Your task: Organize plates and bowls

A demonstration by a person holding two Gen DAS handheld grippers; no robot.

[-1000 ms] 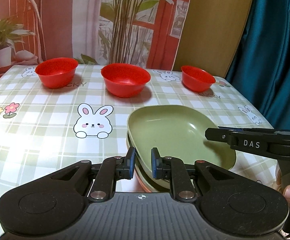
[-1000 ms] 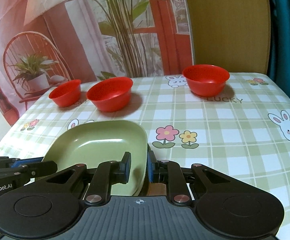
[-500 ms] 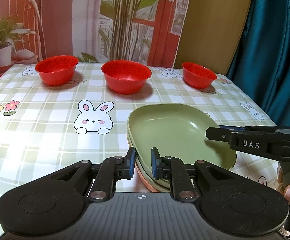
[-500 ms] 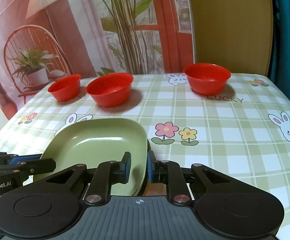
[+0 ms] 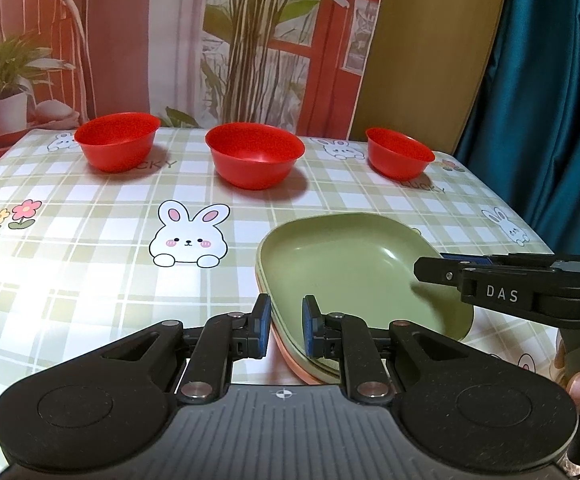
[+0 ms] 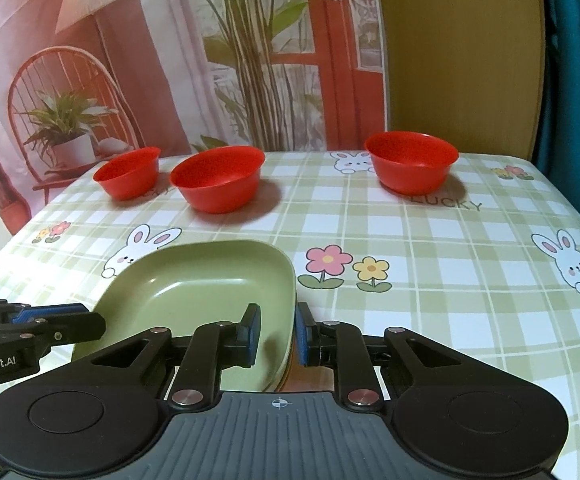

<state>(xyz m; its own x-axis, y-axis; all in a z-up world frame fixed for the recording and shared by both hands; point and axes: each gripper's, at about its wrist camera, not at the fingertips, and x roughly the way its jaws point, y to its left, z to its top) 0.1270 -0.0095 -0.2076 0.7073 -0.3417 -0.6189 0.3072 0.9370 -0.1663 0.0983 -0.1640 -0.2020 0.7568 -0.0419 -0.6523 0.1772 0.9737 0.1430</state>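
A stack of plates, green (image 5: 346, 272) on top and a pink one (image 5: 290, 364) at the bottom, is held just above the checked tablecloth near its front edge. My left gripper (image 5: 286, 330) is shut on the stack's left rim. My right gripper (image 6: 276, 334) is shut on the stack's right rim (image 6: 290, 320). Three red bowls stand in a row at the back: left (image 5: 117, 140), middle (image 5: 255, 154) and right (image 5: 400, 157). They also show in the right wrist view, left (image 6: 127, 172), middle (image 6: 217, 178) and right (image 6: 411, 167).
The tablecloth (image 5: 90, 240) has rabbit and flower prints. A printed backdrop and a wooden panel (image 5: 430, 40) stand behind the table. A teal curtain (image 5: 550, 100) hangs at the right. The table's right edge (image 5: 530, 232) lies close to the plates.
Both grippers have risen a little with the plate stack, and the view has tilted so the bowls sit lower in frame. The grips are unchanged.
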